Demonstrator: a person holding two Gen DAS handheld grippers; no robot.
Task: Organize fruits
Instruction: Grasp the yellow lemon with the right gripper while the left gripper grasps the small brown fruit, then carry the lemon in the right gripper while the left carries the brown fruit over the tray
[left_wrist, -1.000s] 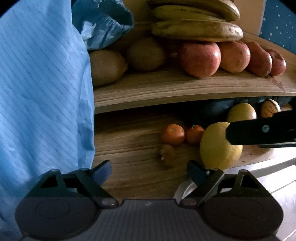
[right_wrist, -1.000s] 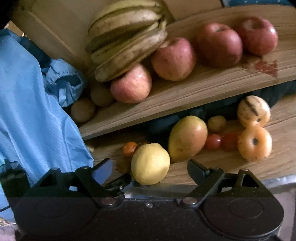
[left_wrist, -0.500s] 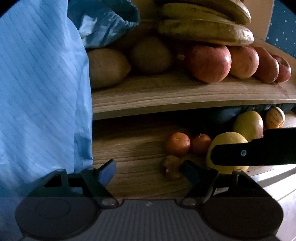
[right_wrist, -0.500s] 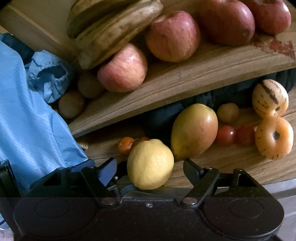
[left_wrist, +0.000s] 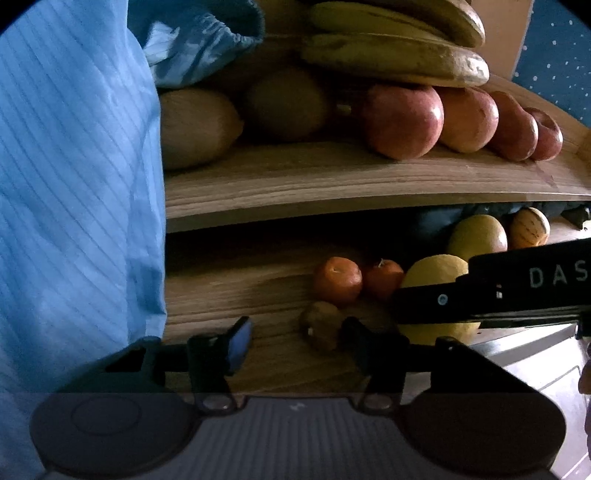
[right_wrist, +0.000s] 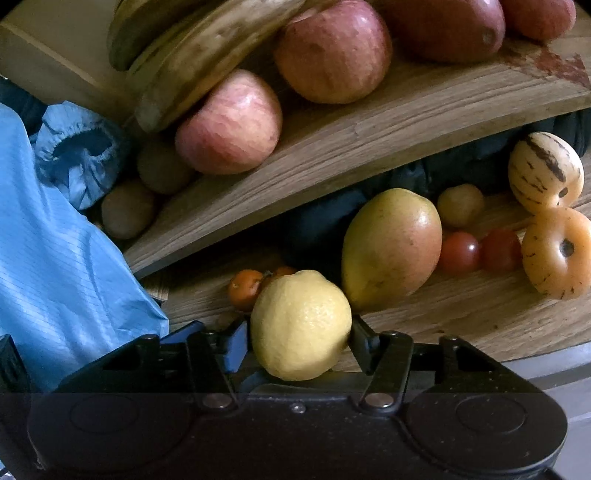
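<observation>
A yellow lemon (right_wrist: 301, 325) sits on the lower wooden shelf (right_wrist: 461, 314), and my right gripper (right_wrist: 298, 341) is shut on it, both fingers touching its sides. In the left wrist view the lemon (left_wrist: 432, 273) shows behind the right gripper's black body. My left gripper (left_wrist: 295, 343) is open and empty in front of a small brown fruit (left_wrist: 320, 325) and two small oranges (left_wrist: 337, 280). A mango (right_wrist: 391, 243), cherry tomatoes (right_wrist: 460, 253) and striped melons (right_wrist: 545, 171) lie to the right on the lower shelf.
The upper shelf (left_wrist: 332, 181) carries bananas (left_wrist: 391, 55), red apples (left_wrist: 402, 120) and kiwis (left_wrist: 195, 125). A blue sleeve (left_wrist: 77, 184) fills the left side. A pale counter edge (left_wrist: 535, 354) lies at the lower right.
My right gripper closed in on the lemon and its fingers came together onto it. My left gripper moved closer to the lower shelf and the small brown fruit.
</observation>
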